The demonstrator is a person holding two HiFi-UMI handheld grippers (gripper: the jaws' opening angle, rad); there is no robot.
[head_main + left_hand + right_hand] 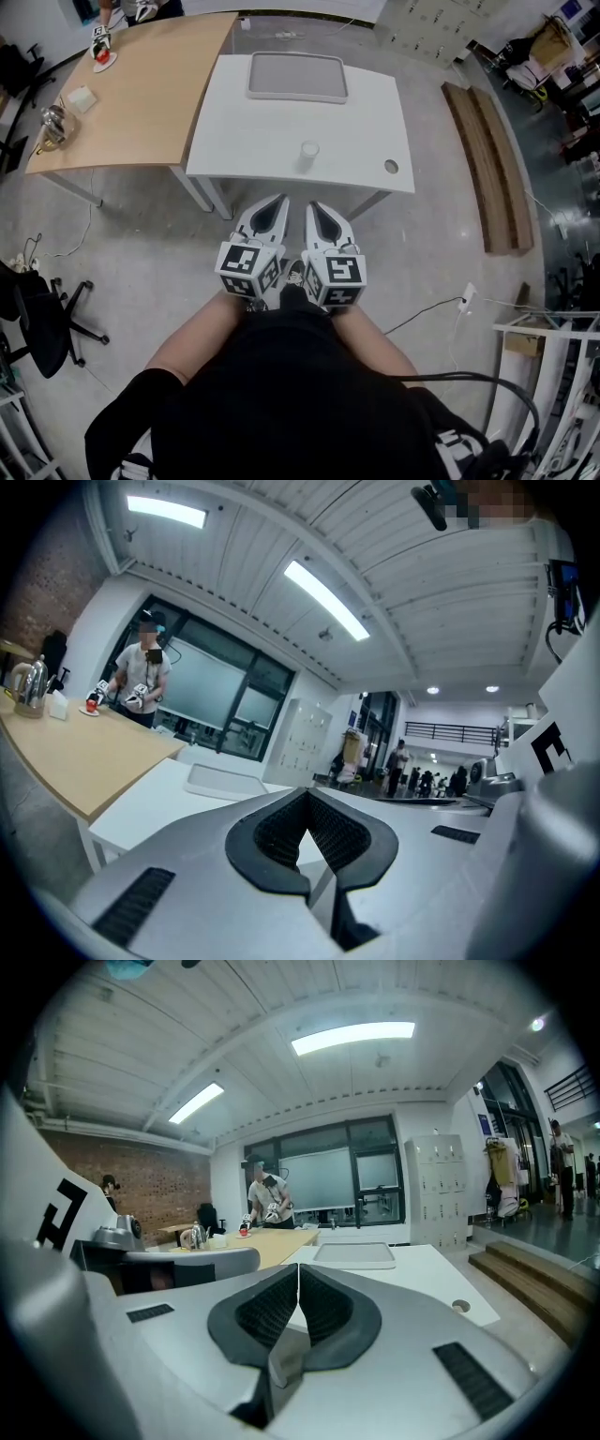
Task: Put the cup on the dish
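A small white cup [309,150] stands upright near the front middle of the white table [234,141]. The dish, a grey rectangular tray [297,77], lies at the table's far edge; it also shows in the left gripper view [225,782] and the right gripper view [354,1253]. My left gripper [269,208] and right gripper [322,210] hang side by side over the floor, just short of the table's near edge. Both point at the table. The left gripper's [307,794] jaws are shut and hold nothing. The right gripper's [298,1267] are likewise shut and empty. The jaws hide the cup in both gripper views.
A wooden table [131,84] adjoins the white one at the left, with a kettle [52,122] on it and another person [108,14] at its far end. A cable hole [391,167] marks the white table's right front. Wooden planks [487,159] lie on the floor at right, an office chair [42,319] at left.
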